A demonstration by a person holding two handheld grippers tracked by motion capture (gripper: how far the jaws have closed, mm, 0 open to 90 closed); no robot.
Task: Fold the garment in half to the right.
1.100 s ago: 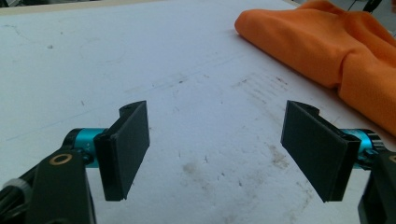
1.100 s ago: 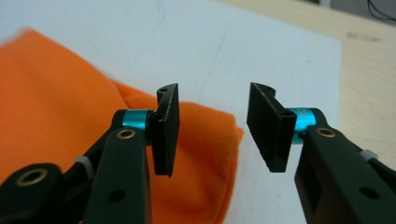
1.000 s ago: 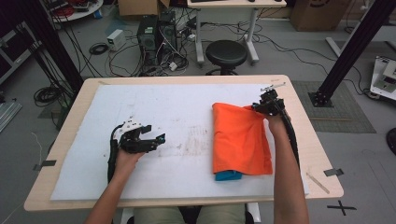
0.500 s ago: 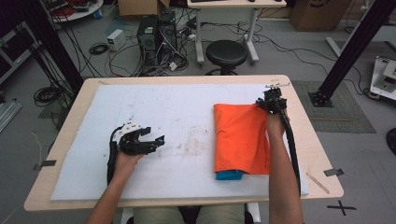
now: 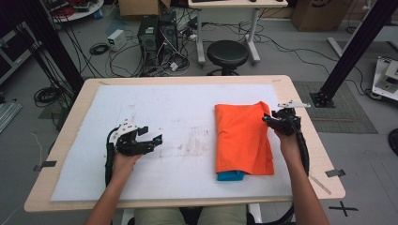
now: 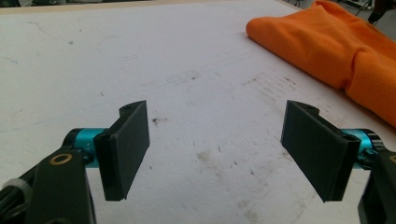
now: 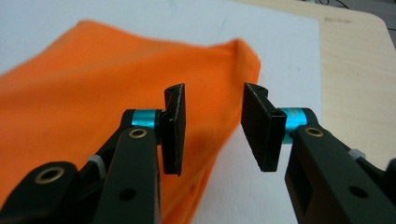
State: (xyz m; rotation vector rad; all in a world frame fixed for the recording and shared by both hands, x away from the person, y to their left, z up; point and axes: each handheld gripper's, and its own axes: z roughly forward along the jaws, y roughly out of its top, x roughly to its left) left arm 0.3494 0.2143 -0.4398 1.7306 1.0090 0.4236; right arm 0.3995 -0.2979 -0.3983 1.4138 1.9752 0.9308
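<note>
A: Left gripper (image 5: 149,140) first?
B: Resting low on the white mat (image 5: 187,98), jaws spread wide, nothing between. Just bare stained mat ahead of the pads in the left gripper view (image 6: 215,154).

A: Room around it?
B: Plenty. Open mat beyond it and to its right, all the way to the orange cloth (image 5: 241,138). Mat's near edge and the wooden table (image 5: 300,93) rim just behind the hand.

A: Cloth next?
B: Folded, flat, well right of the left gripper, just left of the right gripper. Far right corner of the cloth closest to the right jaws. Blue piece (image 5: 230,176) peeking out from under the cloth's near edge.

A: Right gripper (image 5: 277,123)?
B: Beside the cloth's right edge near the far corner, clear of the fabric. Jaws partly apart, just been opening, holding nothing. In the right gripper view (image 7: 212,135) cloth edge (image 7: 116,93) behind the gap, not pinched.

A: Space on that side?
B: Tight. Narrow strip of mat, then the table's right edge close by.
</note>
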